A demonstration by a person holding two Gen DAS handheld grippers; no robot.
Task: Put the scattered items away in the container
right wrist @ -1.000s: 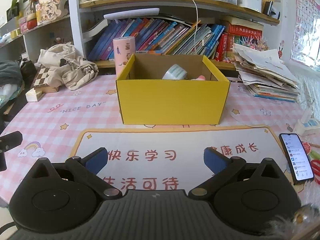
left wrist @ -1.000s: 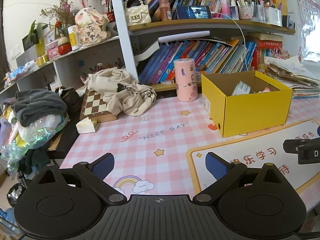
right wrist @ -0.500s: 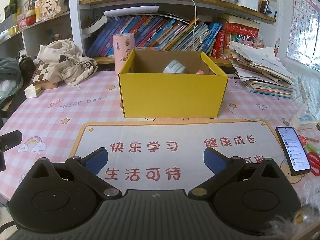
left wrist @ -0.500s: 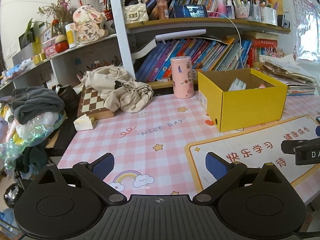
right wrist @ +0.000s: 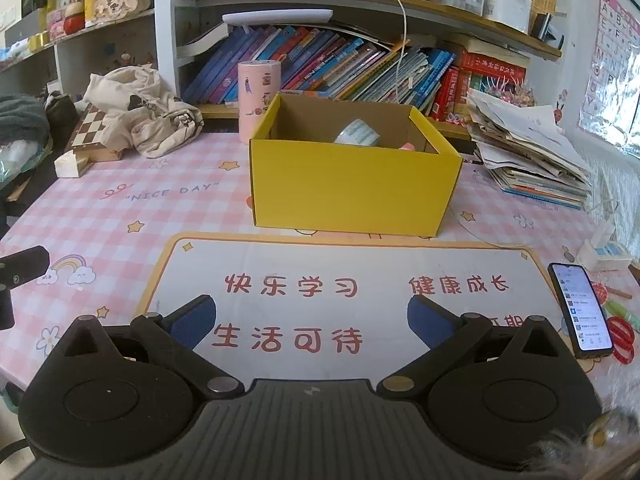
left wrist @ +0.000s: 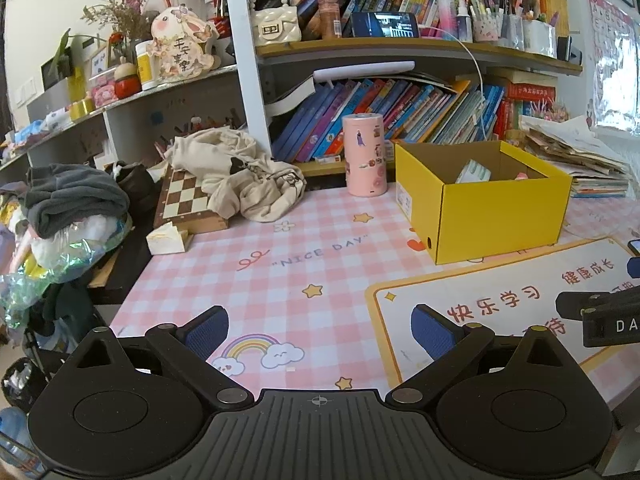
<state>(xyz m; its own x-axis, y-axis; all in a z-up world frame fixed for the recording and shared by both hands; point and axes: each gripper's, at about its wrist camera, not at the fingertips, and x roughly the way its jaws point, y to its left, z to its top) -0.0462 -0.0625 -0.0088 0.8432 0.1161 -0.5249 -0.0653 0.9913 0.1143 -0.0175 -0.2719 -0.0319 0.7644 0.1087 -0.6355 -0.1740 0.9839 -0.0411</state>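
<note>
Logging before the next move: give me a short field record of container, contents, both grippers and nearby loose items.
container: yellow cardboard box, open top, on the pink checked table
contents: white roll, small pink item
left gripper: open, empty
right gripper: open, empty, over the desk mat
loose items: phone, red scissors
behind box: pink canister

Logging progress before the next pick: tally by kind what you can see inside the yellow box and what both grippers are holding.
Inside the yellow box, as far as its walls allow a view:
White labelled roll: 1
Pink item, only its top showing: 1
Held by left gripper: 0
Held by right gripper: 0
Total: 2
</note>
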